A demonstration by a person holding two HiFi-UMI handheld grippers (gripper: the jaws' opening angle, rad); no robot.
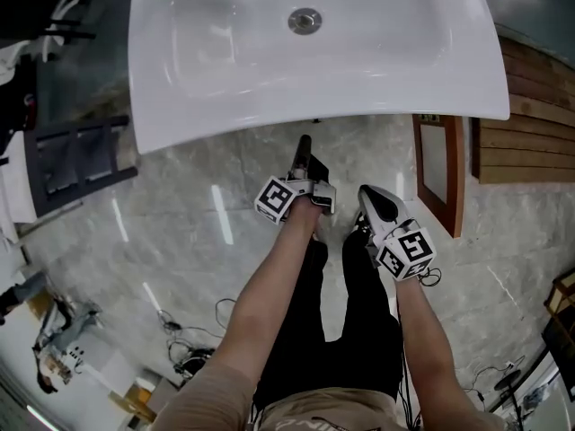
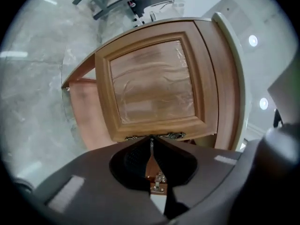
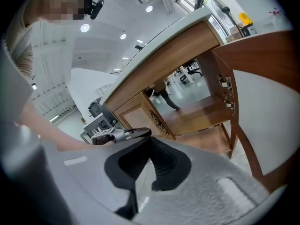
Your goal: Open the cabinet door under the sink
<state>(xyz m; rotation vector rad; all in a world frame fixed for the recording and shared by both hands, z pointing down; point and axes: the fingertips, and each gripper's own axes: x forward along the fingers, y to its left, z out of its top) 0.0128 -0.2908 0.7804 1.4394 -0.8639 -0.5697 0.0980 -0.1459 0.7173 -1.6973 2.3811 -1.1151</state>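
**Sink cabinet seen from standing height, with both hand-held tools in play.**

The white glazed ceramic sink basin, smooth and round-cornered, overhangs a reddish-brown wooden cabinet. From above, little of the cabinet shows beyond its doors.

The right-hand cabinet door is a brown wooden frame round a flat pale panel. It already stands swung out to the right, baring the plain wooden shelf inside.

The left-hand cabinet door is a moulded wooden frame round a glossy wood-grain panel. It appears to lie flush with the cabinet front, so this half of the task looks undone.

The dark left gripper points nearly level at that door's free edge. Its tips are just beside the ornate dark metal handle; contact cannot be confirmed. Its fingers are drawn all but together, with only a hairline slit between them and nothing in it. The aim is probably explained by the door itself, since the handle is the only purchase on an otherwise smooth face. The fingers would have to part before they could take it.

The pale grey right gripper is held nearer and to the right, in front of the opened half. Its fingers are closed on nothing. It is likely kept back there to stay out of a door's swing.

The polished grey marble-look floor mirrors the ceiling lights.
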